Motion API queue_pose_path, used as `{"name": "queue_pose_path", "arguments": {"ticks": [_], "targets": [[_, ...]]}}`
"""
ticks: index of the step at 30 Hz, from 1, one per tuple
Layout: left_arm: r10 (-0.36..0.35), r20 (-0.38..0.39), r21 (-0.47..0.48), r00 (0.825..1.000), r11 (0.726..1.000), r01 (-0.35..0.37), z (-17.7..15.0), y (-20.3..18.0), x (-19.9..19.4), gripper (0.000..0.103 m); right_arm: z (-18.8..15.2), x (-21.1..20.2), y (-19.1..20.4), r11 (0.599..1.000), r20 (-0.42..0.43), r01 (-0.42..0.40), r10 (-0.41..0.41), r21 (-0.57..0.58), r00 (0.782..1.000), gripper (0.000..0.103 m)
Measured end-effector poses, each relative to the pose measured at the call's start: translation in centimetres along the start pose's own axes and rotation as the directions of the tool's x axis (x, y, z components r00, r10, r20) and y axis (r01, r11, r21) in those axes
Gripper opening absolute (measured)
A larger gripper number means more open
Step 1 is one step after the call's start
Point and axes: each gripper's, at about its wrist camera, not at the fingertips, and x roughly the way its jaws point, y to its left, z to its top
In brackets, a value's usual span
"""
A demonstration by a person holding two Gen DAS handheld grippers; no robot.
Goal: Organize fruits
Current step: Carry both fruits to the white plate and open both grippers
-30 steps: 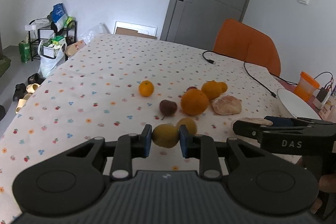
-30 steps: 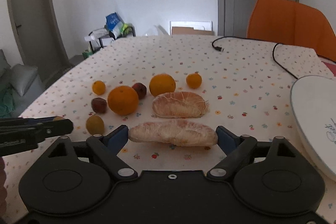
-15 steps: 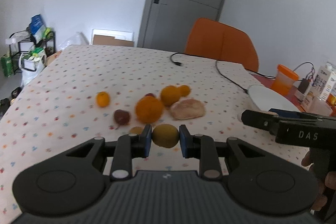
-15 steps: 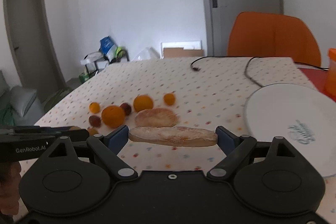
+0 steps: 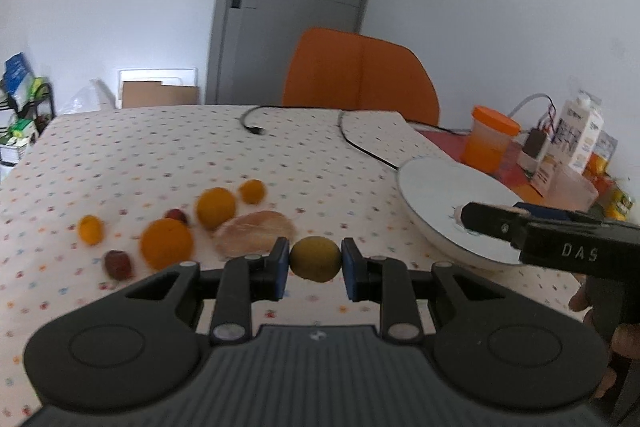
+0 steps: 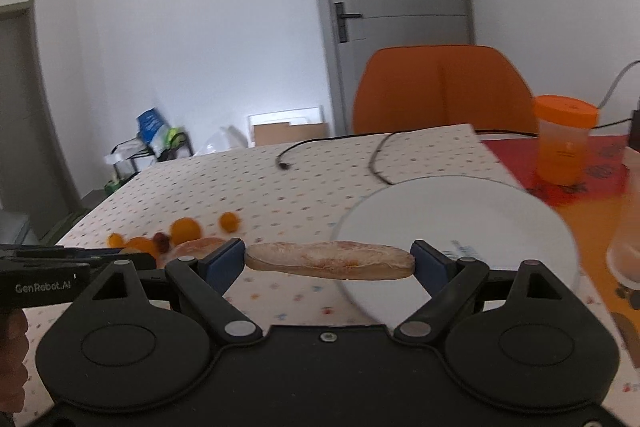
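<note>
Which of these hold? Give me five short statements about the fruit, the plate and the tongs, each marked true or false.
1. The left tongs grip a yellow-green fruit. True.
2. The right tongs are empty. False: they hold a peeled pomelo segment.
3. The white plate has oranges on it. False: no fruit lies on it.
4. A large orange sits on the tablecloth. True.
5. The chair is blue. False: it is orange.
</note>
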Motion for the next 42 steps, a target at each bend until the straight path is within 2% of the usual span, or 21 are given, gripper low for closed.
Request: {"name": "queue_pose_path", "arguments": {"ticks": [11,21,27,42], "targets": [[-0.031,-0.019,0.068,0.999,0.997,0.032,0.8,-4.4,2.5,0.026,-1.1,-0.7,-5.1,0.997,0.014,0.069,-0.070,0.036,0.997,0.087],[-0.054,-0.022,0.114,0.998,0.992,0.056,1.5,-7.0,3.9,0.026,-1.2,-1.0,-6.9,0.994,0.020,0.105,-0.106,0.027,0.994,0.090],[-0.076,-0.023,0.139,0.997,0.987,0.078,2.0,-8.5,4.6,0.026,-1.0,-2.4,-7.8,0.994,0.039,0.093,-0.095,0.050,0.995,0.091],[-0.135,-0.025,0.183,0.991,0.974,0.137,3.0,-12.2,5.7,0.028,-2.2,-4.7,-9.1,0.990,0.020,0.086,-0.089,0.113,0.996,0.095]]}}
